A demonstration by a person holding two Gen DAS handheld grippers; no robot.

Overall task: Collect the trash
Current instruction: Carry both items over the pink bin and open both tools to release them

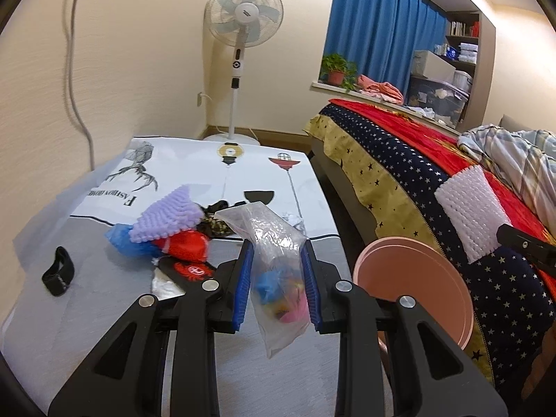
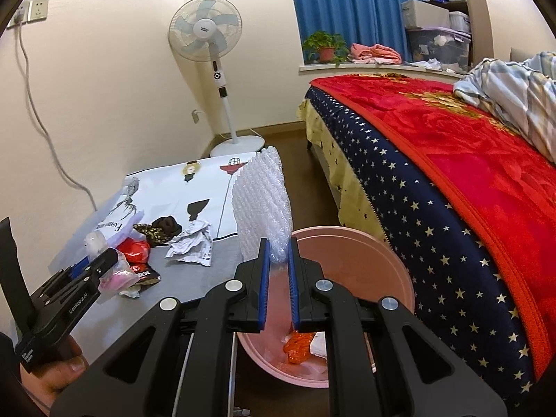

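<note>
My left gripper [image 1: 278, 278] is shut on a clear plastic bag [image 1: 274, 271] with blue, pink and yellow bits inside, held above the table. It also shows in the right wrist view [image 2: 87, 271]. My right gripper [image 2: 278, 278] is shut on a white bubble-wrap sheet [image 2: 262, 205], held upright over the pink bin [image 2: 382, 260]; the sheet also shows in the left wrist view [image 1: 469, 212]. The bin [image 1: 417, 278] holds an orange wrapper [image 2: 300, 345]. A trash pile lies on the table: purple foam [image 1: 170, 215], blue plastic [image 1: 128, 243], a red wrapper [image 1: 187, 246], crumpled paper [image 2: 191, 243].
A black strap [image 1: 58, 274] lies at the table's left. The table [image 1: 104, 312] stands against the wall. A bed with a red and starred blanket [image 2: 451, 191] is on the right. A standing fan [image 1: 243, 24] is in the corner.
</note>
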